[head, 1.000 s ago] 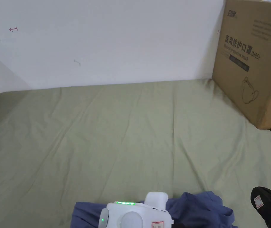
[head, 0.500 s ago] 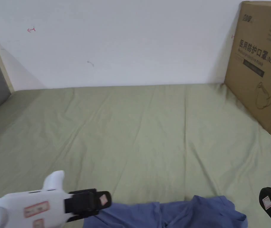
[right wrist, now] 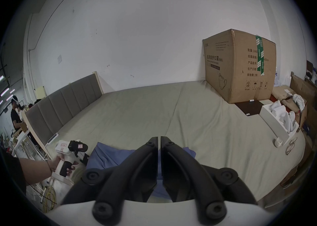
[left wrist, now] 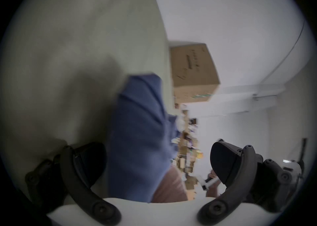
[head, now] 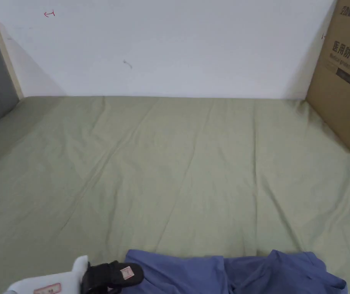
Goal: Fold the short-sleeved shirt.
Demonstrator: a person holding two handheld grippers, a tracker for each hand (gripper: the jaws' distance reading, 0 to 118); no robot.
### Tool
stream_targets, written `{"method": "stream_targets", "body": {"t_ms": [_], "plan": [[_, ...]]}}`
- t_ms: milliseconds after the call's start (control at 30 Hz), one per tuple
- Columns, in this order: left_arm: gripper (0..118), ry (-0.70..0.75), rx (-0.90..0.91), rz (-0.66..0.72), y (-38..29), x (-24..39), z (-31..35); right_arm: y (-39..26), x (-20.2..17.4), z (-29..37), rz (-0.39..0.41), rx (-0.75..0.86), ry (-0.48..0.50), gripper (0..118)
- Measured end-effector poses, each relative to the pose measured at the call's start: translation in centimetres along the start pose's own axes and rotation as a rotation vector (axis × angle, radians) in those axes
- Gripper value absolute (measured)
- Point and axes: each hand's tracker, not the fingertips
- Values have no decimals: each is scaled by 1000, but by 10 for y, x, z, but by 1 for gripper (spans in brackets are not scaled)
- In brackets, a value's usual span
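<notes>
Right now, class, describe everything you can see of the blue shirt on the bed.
The blue shirt is soft, thin-looking fabric, lying crumpled and unfolded at the near edge of the green bedsheet, creased into loose ridges. The left gripper has its jaws wide open with the cloth between them, not pinched. The right gripper is closed just above the shirt; whether it grips cloth cannot be told.

My blue short-sleeved shirt (head: 243, 273) lies rumpled at the near edge of the green bedsheet (head: 178, 160), spread sideways in loose folds, one corner raised at its right end. In my left gripper view the cloth (left wrist: 137, 135) is blurred, a fan of creases running across it. From my right gripper view, it (right wrist: 109, 156) sits bunched and unfolded.
</notes>
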Motion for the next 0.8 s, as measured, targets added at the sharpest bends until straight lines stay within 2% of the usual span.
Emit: {"method": "stream_targets", "body": {"t_ms": [33,100,200,233,267,300,333,367,400,467,533,600,667,700,800], "plan": [[118,-76,-18,-20,3,1,-14,0,-1,-1,8,-6,0,3],[115,-116,-66,26,14,-18,-29,0,-3,-3,19,-19,-2,3],[81,-115,-52,13,21,-24,-42,0,-6,-10,22,-40,8,3],[81,-59,-20,6,21,-30,-38,-1,-7,-12,23,-42,10,3],[17,83,15,5,20,-33,-37,-3,-7,-15,21,-44,12,3],[11,298,18,-35,18,-35,-37,-4,-8,-17,15,-46,16,3],[11,165,10,-68,15,-27,-38,-5,-8,-19,6,-49,22,3],[11,180,19,-113,14,-19,-38,-6,-8,-21,-6,-54,27,3],[11,295,6,-146,14,-12,-41,-6,-9,-22,-16,-60,32,3],[12,411,16,-169,11,12,-43,-6,-9,-21,-26,-65,39,3],[12,588,9,-299,0,55,-36,-5,-9,-18,-24,-55,44,3],[13,846,-33,-605,-15,96,-30,-2,-8,-12,-20,-36,40,3],[13,1166,-3,-793,-34,125,-21,-3,-2,-5,-29,-17,49,3],[13,1280,20,-830,-40,135,-17,-3,0,-2,-36,-9,52,3],[13,1314,84,-728,-48,156,0,-6,3,7,-39,1,52,3]]}}
